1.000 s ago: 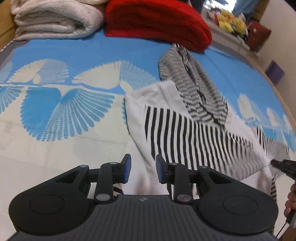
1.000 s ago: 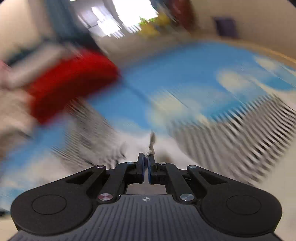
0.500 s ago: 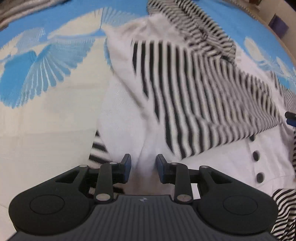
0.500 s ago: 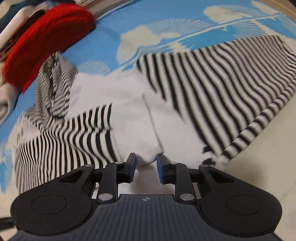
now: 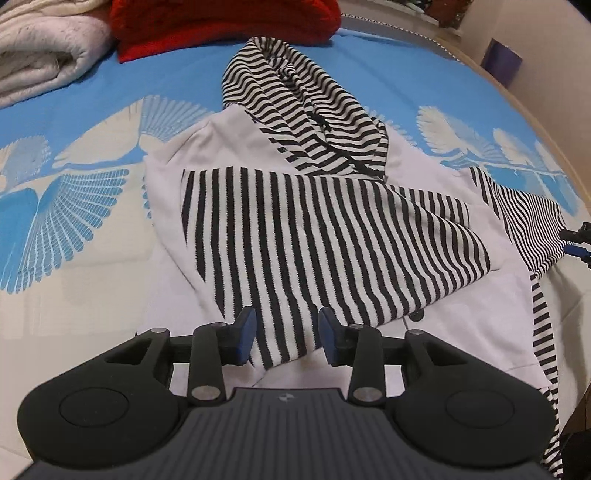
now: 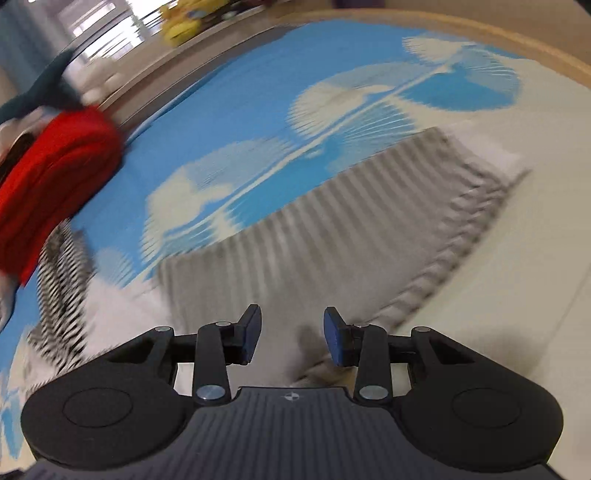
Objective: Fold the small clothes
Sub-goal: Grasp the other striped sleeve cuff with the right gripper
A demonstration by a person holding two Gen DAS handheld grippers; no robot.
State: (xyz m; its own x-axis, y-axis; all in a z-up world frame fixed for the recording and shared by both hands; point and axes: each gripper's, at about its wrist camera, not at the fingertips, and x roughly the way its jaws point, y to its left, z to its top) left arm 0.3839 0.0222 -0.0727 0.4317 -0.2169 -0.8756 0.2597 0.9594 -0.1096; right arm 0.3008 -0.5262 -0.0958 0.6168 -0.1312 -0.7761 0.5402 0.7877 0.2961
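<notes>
A small white hooded garment [image 5: 461,295] with black-and-white striped sleeves and hood lies on the blue-and-cream bedspread [image 5: 74,229]. One striped sleeve [image 5: 325,240] is folded across its body; the striped hood [image 5: 303,110] lies at the far end. My left gripper [image 5: 286,338] is open and empty over the tip of the folded sleeve. My right gripper [image 6: 291,338] is open and empty above the other striped sleeve [image 6: 332,240], which lies spread out and blurred. The right gripper's tip also shows at the left wrist view's right edge [image 5: 578,240].
A folded red blanket [image 5: 221,26] and a folded cream blanket [image 5: 44,51] lie at the far end of the bed. The wooden bed edge [image 6: 480,33] curves along the right. Yellow toys [image 6: 184,22] sit beyond the bed.
The right gripper let go of the garment, opened wide and swung right over the spread sleeve. The left gripper drew back and opened wider, with the folded sleeve lying flat on the body.
</notes>
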